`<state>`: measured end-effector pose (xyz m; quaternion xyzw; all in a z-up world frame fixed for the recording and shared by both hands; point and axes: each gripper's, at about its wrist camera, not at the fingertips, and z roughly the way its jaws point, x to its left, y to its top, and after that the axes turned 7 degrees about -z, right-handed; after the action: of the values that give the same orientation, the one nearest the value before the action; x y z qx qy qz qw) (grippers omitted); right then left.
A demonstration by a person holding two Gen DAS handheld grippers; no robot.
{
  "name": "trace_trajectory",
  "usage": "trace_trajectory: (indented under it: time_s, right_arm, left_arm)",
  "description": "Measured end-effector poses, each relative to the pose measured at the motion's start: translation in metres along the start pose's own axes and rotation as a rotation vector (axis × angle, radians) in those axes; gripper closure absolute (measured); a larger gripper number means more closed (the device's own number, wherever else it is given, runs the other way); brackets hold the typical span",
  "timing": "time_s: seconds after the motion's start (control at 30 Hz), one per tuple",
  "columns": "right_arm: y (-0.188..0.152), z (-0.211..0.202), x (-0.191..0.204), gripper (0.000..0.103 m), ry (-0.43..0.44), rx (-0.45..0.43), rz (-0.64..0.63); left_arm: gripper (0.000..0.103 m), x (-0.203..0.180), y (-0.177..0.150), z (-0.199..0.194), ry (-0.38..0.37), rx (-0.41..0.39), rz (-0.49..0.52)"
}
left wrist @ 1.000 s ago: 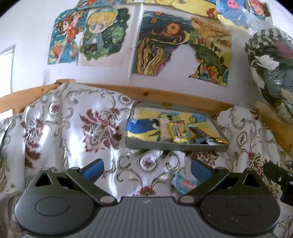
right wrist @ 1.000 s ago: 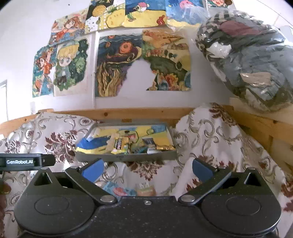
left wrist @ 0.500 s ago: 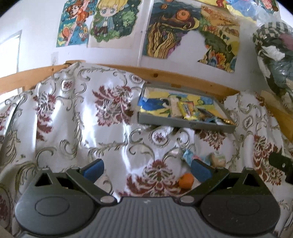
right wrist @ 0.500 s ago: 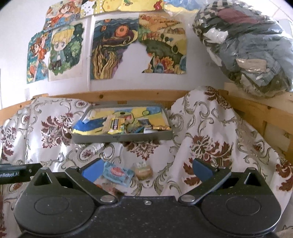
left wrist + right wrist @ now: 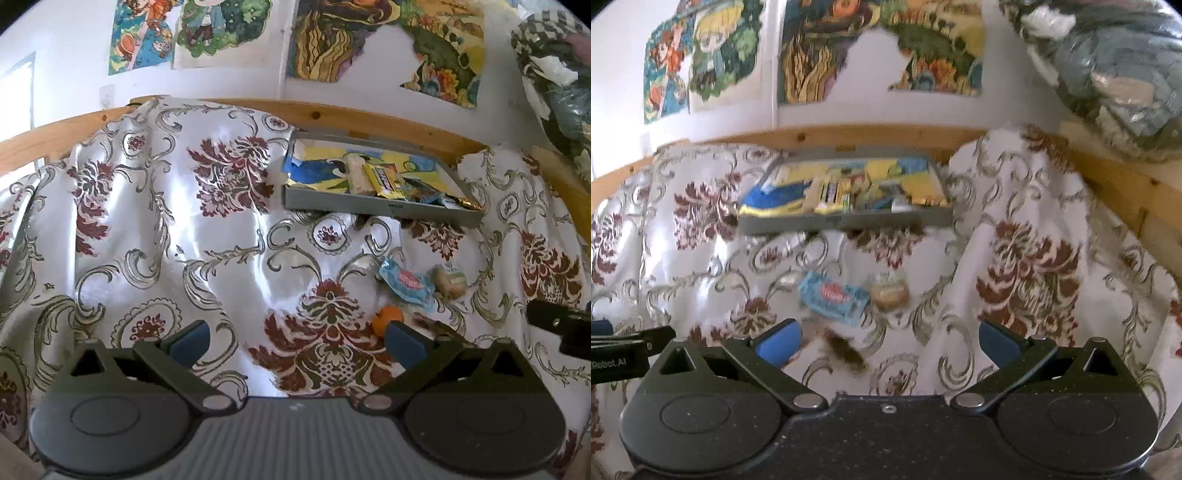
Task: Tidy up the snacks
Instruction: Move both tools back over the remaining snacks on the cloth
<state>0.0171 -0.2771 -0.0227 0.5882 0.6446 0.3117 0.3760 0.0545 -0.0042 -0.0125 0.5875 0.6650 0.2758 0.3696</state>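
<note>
Tongs, both pairs, are held spread w/ nothing gripped: left tongs (image 5: 297,338), right tongs (image 5: 889,338). Blue snack packet (image 5: 833,297) is seen centre frame, gray tray (image 5: 849,221) above it.

A glossy satin-like cloth (image 5: 155,221) is catching light at the frame's centre. The tray (image 5: 369,205) is looking matt grey, the snack wrappers (image 5: 406,282) shiny plastic, the rail (image 5: 351,118) smooth wood, the posters (image 5: 384,40) paper.

tray (image 5: 369,205): 1 | loose snacks on cloth: blue packet (image 5: 406,282) 1, pale bun (image 5: 451,281) 1, orange ball (image 5: 386,318) 1
</note>
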Motion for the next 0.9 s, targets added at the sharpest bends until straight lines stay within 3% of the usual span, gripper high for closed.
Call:
trace_trajectory:
  time_s: [0.3, 0.9]
  right_arm:
    - [-0.002, 0.008, 0.002, 0.001, 0.011, 0.050, 0.003]
    - [0.000, 0.019, -0.003, 0.001, 0.012, 0.107, 0.039]
  left_arm:
    - [0.000, 0.001, 0.001, 0.006, 0.006, 0.040, 0.007]
    - [0.000, -0.012, 0.010, 0.035, -0.012, 0.111, 0.132]
